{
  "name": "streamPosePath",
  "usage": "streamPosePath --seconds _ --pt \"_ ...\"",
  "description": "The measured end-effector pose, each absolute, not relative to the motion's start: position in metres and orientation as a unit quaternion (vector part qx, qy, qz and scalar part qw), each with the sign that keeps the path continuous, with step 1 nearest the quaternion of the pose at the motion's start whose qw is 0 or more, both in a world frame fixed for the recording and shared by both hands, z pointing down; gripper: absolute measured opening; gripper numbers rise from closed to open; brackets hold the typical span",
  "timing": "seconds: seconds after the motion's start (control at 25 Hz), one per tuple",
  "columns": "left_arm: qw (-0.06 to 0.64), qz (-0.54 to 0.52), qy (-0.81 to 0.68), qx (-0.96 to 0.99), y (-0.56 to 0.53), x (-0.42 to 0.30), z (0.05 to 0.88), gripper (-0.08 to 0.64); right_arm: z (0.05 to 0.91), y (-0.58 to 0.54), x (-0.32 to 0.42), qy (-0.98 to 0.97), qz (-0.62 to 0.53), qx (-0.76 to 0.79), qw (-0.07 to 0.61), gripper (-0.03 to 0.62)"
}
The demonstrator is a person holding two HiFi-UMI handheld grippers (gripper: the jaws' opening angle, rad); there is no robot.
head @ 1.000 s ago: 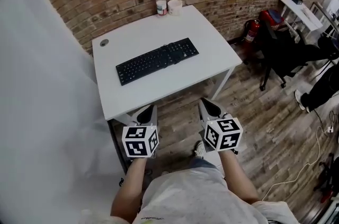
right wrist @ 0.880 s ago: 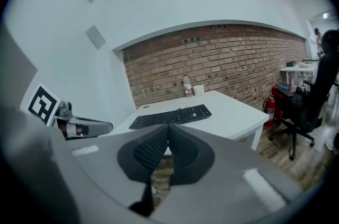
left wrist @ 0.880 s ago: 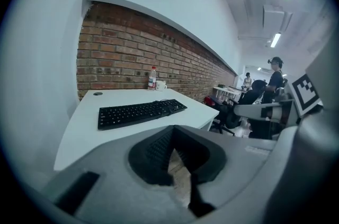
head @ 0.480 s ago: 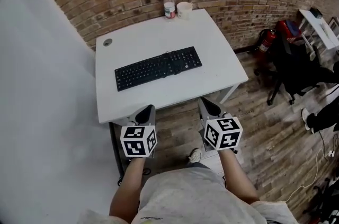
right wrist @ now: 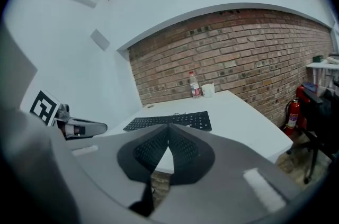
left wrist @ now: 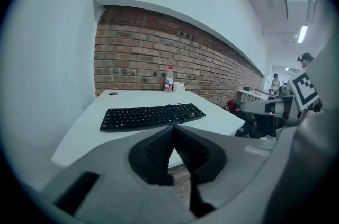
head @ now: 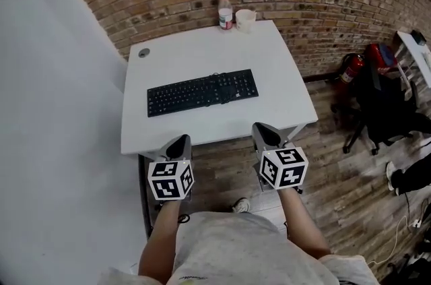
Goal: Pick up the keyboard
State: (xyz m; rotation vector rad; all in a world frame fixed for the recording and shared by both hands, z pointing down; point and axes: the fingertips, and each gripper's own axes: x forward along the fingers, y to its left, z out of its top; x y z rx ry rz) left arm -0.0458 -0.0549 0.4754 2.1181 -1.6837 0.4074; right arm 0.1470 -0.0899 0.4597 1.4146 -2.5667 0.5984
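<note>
Black keyboard (head: 202, 93) untouched | left gripper (head: 180, 141), right gripper (head: 264, 131) pressed together | ceiling lights (left wrist: 302, 34): left gripper view only

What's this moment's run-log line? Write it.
phase: pre-grasp | keyboard: on desk, untouched | left hand-held gripper: shut, empty | right hand-held gripper: shut, empty

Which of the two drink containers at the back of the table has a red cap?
The clear bottle, the taller one, at the left of the pair in the head view. The white cup beside it is shorter and all white.
</note>
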Motion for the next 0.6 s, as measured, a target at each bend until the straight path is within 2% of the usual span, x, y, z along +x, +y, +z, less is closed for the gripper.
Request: streamPosePath --seconds 0.6 --pt "0.203 0.126 -0.652 0.72 -0.091 -0.088 0.485 -0.005 0.466 -0.14 0.146 -0.868 0.185 0.454 0.082 0.011"
